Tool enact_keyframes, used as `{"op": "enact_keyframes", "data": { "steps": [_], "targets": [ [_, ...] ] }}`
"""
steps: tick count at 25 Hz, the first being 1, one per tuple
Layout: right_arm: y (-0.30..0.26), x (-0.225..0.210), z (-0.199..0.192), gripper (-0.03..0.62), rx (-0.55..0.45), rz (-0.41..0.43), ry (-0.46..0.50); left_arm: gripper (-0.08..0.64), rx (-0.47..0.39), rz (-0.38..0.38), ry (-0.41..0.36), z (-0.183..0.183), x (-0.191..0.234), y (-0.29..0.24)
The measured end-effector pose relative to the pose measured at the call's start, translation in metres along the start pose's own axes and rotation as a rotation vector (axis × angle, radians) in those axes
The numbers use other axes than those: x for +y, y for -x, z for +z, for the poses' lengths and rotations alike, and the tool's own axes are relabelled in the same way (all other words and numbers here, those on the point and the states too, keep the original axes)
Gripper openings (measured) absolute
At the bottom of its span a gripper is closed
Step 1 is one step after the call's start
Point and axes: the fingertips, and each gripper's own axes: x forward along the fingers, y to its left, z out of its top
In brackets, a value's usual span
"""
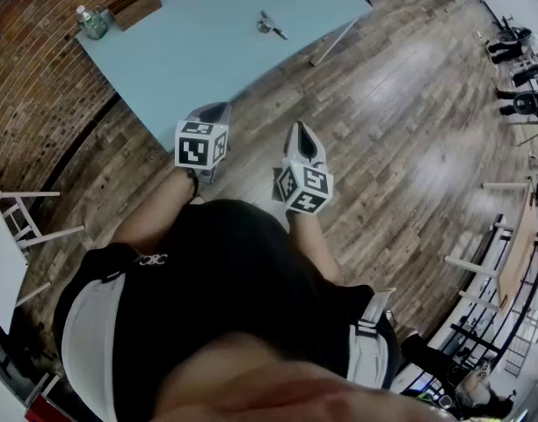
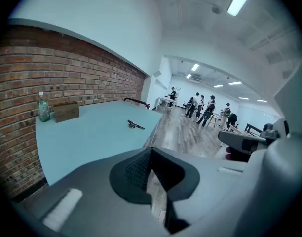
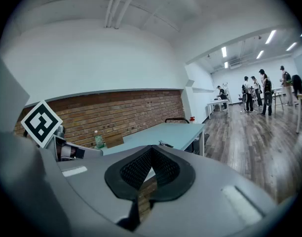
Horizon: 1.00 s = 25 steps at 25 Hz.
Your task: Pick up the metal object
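Observation:
The metal object (image 1: 271, 25) is a small silvery piece lying on the far part of a light blue table (image 1: 199, 55). Both grippers hang over the wooden floor, short of the table's near corner. My left gripper (image 1: 216, 110) is shut with nothing in it; its own view shows the metal object (image 2: 136, 125) well ahead on the table, beyond the closed jaws (image 2: 151, 154). My right gripper (image 1: 302, 130) sits beside it, also shut and empty. From the right gripper (image 3: 150, 153) view, the metal object (image 3: 166, 144) looks tiny on the table.
A green-capped bottle (image 1: 91, 22) and a wooden box (image 1: 137, 5) stand at the table's back edge against the brick wall (image 1: 32, 77). White furniture legs (image 1: 27, 218) are at the left. Several people (image 2: 203, 107) stand far down the room.

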Motion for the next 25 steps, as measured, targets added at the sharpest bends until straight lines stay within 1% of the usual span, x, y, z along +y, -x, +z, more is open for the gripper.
{"op": "enact_keyframes", "data": {
  "steps": [4, 9, 13, 21, 25],
  "targets": [
    [0.001, -0.012, 0.004, 0.012, 0.001, 0.011, 0.01, 0.0, 0.003, 0.012, -0.027, 0.0, -0.015, -0.007],
    [0.006, -0.03, 0.004, 0.012, 0.007, 0.018, 0.018, 0.0, 0.007, 0.024, -0.026, -0.002, -0.031, -0.017],
    [0.009, -0.048, 0.007, 0.014, -0.008, 0.01, 0.002, 0.0, 0.005, 0.044, -0.046, -0.004, -0.043, -0.024],
    [0.019, -0.083, 0.012, 0.014, -0.011, 0.042, 0.036, 0.0, -0.006, 0.074, -0.031, -0.007, -0.074, -0.036],
    [0.021, -0.09, 0.014, 0.014, -0.008, 0.047, 0.038, 0.0, -0.006, 0.079, -0.042, -0.004, -0.082, -0.04]
  ]
}}
